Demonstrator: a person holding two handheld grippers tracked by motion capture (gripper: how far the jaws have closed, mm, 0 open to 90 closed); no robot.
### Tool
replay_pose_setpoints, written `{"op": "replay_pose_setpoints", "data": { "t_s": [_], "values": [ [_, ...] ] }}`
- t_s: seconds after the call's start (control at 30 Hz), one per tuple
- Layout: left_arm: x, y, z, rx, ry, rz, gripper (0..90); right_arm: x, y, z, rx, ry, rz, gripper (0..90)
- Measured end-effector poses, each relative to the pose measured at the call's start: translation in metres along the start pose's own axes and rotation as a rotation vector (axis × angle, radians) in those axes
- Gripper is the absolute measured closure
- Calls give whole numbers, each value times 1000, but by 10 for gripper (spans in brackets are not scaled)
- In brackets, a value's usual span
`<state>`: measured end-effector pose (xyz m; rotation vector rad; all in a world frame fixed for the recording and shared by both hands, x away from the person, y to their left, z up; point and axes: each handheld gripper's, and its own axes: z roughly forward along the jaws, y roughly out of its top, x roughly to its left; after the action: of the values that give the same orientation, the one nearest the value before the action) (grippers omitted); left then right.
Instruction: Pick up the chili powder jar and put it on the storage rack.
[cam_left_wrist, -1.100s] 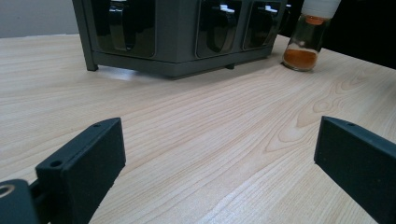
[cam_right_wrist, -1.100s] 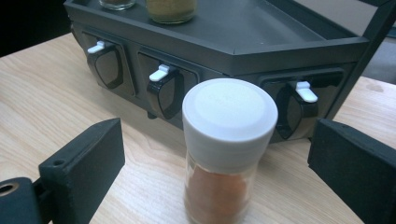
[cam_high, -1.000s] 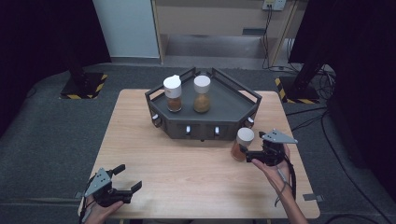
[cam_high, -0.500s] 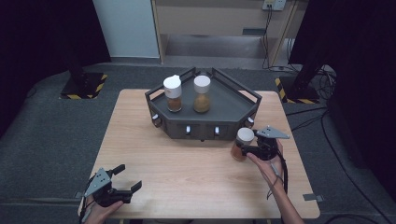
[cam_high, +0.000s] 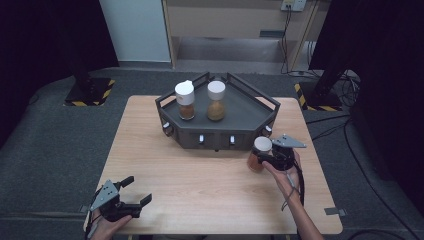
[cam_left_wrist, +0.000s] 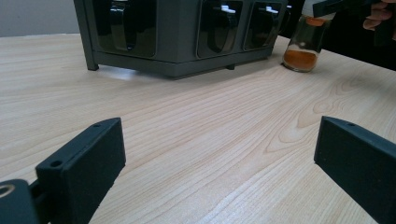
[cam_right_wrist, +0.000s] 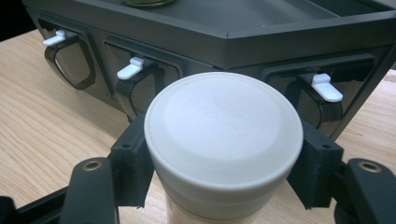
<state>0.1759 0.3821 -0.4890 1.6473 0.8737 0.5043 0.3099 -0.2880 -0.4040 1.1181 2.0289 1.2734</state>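
Note:
A spice jar (cam_high: 260, 153) with a white lid (cam_right_wrist: 223, 135) and orange powder stands on the table just right of the dark rack's front. My right gripper (cam_high: 262, 159) has just been closing, and its pads now press on both sides of the jar below the lid. The same jar (cam_left_wrist: 302, 48) shows far off in the left gripper view. At the table's front left corner my left gripper (cam_high: 137, 190) rests open, with nothing between its jaws and only bare wood (cam_left_wrist: 219, 154) there.
The dark angular rack (cam_high: 220, 137) sits at the table's back centre with two more white-lidded jars (cam_high: 185, 100) (cam_high: 216, 100) on top. Its front face has dark windows with small white levers (cam_right_wrist: 130, 68). Bare wood (cam_high: 200, 180) lies between the grippers.
My right gripper moved a little left and down to the jar and shut its jaws around it. The left gripper kept still.

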Motion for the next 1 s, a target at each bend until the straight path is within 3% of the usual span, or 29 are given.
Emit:
{"op": "replay_pose_setpoints", "data": {
  "t_s": [0.37, 1.0],
  "values": [
    [0, 0, 0, 0, -1, 1, 7, 0, 15, -16, -9, 15, -16, 335],
    [0, 0, 1, 4, -4, 3, 7, -5, 74, -39, 5, 39, -40, 335]
  ]
}}
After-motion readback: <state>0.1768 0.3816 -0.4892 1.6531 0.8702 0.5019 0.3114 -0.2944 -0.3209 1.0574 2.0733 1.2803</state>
